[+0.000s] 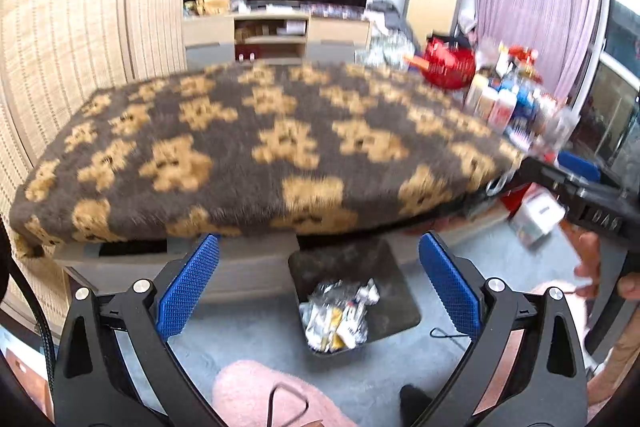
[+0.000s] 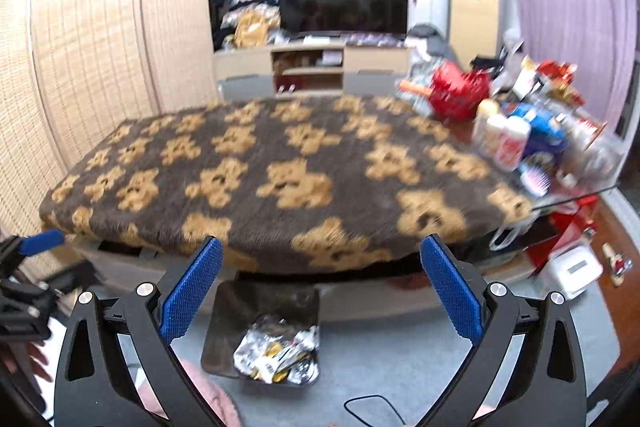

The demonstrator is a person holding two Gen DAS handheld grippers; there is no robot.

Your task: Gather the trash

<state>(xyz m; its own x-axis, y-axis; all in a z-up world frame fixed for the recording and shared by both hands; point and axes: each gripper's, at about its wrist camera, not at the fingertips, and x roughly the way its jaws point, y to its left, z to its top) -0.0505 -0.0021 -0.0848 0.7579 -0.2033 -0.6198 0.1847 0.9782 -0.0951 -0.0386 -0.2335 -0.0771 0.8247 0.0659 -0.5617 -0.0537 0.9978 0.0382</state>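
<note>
both sets of jaws stand wide and hold nothing. your left gripper (image 1: 319,287) and your right gripper (image 2: 320,291) hang low in front of the desk, tipped a bit down toward the floor.

the trash (image 1: 338,315) is down in the black bin (image 1: 394,301), a heap of shiny crumpled wrappers with some yellow bits. from the right wrist view you see the same trash (image 2: 278,351) in the bin (image 2: 224,327). the bin sits on the grey floor (image 1: 248,331) just in front of the desk edge, likely so you can drop things straight in from the top.

the desk is covered by a fuzzy brown blanket (image 1: 256,143) with tan bears on it. i can see no trash lying on the blanket. the picture is a bit blurry, so small bits could hide in the fur.

bottles and boxes (image 2: 520,143) crowd the far right end of the desk, beside a red bag (image 2: 460,91). they look like things to keep, though some trash may sit among them; i cannot tell.

my guess is the job is nearly done. look over that crowded corner next, and go slowly so you do not knock the bottles.
</note>
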